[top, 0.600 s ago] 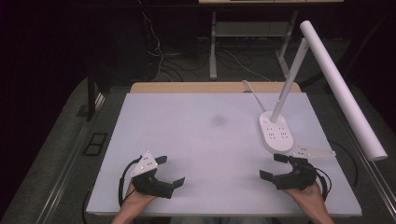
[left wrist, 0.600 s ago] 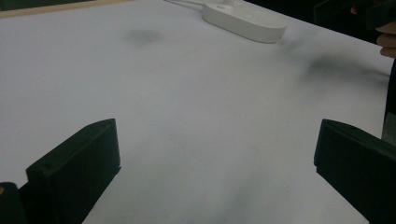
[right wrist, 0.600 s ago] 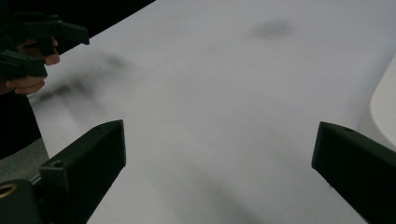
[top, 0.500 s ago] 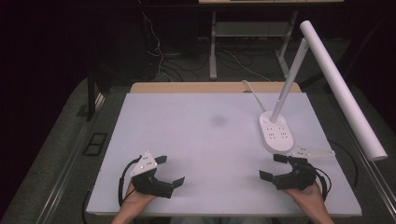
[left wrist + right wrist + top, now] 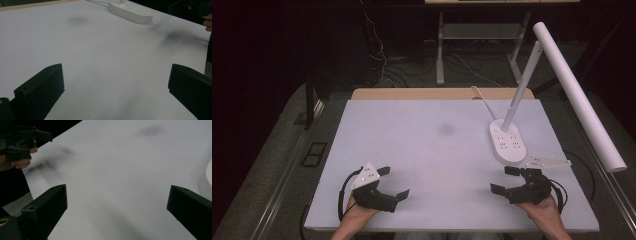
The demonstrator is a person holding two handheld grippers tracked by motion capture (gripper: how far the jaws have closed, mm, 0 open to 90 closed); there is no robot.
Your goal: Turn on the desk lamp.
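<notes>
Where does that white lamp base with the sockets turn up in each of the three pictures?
High view: lamp base at right of table, just beyond the right hand-held gripper.
Left gripper view: top edge, right of centre.
Right gripper view: a white sliver at the right edge.
Shared landmark: dark smudge on the tabletop.

My left gripper is a black moulded body with two flat, wedge-shaped jaws. A pale grey three-cornered plate with small dark screw holes sits on top, at the lower left of the high view. A black cable loops from its rear. My right gripper, at the lower right, is of the same black build; its grey plate is drawn to a long point, and a black cable curves behind it. In each gripper view, a small round hole marks the top of each jaw. My forearms are bare, without sleeves.
</notes>
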